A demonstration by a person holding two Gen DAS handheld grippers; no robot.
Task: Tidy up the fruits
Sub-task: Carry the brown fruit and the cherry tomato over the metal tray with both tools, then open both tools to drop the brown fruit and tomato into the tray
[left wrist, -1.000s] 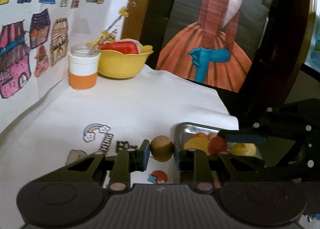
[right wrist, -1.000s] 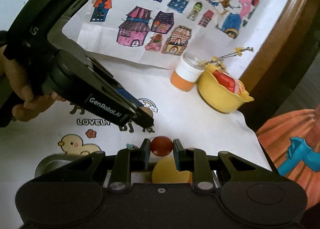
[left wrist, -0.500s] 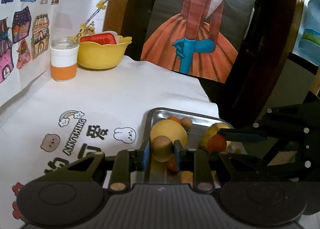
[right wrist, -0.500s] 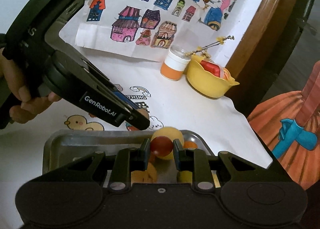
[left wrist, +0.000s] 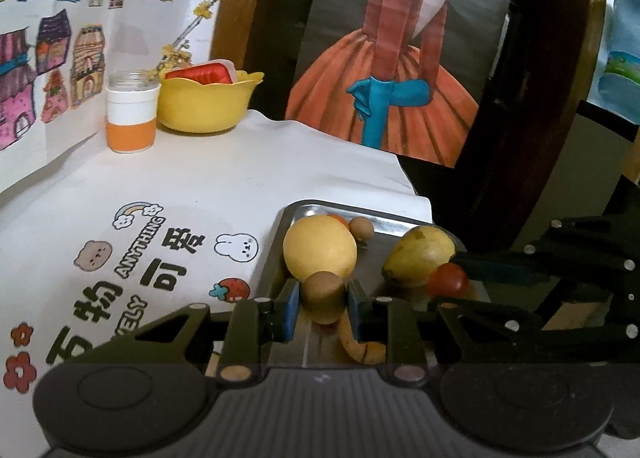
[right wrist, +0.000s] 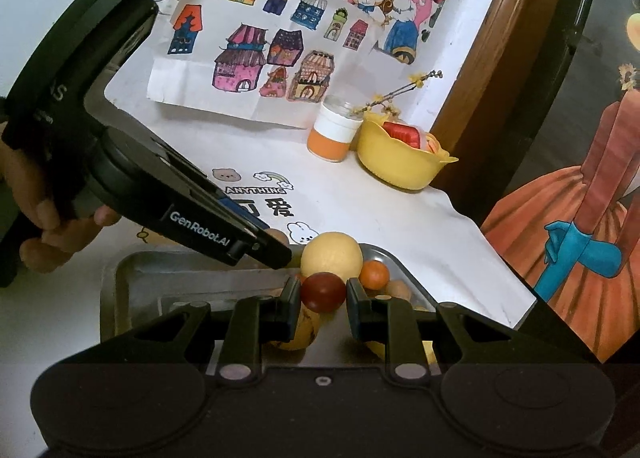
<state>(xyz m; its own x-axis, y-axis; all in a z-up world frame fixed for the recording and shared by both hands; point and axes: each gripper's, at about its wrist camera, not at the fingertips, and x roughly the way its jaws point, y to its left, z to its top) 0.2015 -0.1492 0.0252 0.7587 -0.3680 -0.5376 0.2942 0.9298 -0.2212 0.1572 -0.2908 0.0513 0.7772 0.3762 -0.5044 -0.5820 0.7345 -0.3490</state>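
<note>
Over the metal tray (left wrist: 384,222), in the left wrist view, the left gripper (left wrist: 323,298) pinches one brown fruit (left wrist: 323,296) between its two blue pads. Four other loose fruits show in the tray from here — one big yellow ball (left wrist: 319,252), one yellow pear-shaped fruit (left wrist: 418,255), one small brown ball (left wrist: 361,227) and a sliver of one orange fruit (left wrist: 339,219). A curved orange-yellow piece (left wrist: 358,350) lies under the fingers. To the right, the right gripper (left wrist: 448,282) reaches in with one red fruit (left wrist: 447,280) at its tip. Farther back on the white cloth (left wrist: 240,177) stand one jar (left wrist: 131,113) and one yellow bowl (left wrist: 208,101), just beside each other.

From the right wrist view, the right gripper (right wrist: 323,296) is closed on the red fruit (right wrist: 323,292), held above the tray (right wrist: 132,278). Behind it sit the yellow ball (right wrist: 332,254), the orange fruit (right wrist: 374,273) and the small brown ball (right wrist: 399,290). The left gripper (right wrist: 276,244) comes in from the left, held by one hand (right wrist: 44,217); its brown fruit (right wrist: 277,236) barely shows at the tip. The jar (right wrist: 334,133) and bowl (right wrist: 404,161) stand near the drawings (right wrist: 248,53).
</note>
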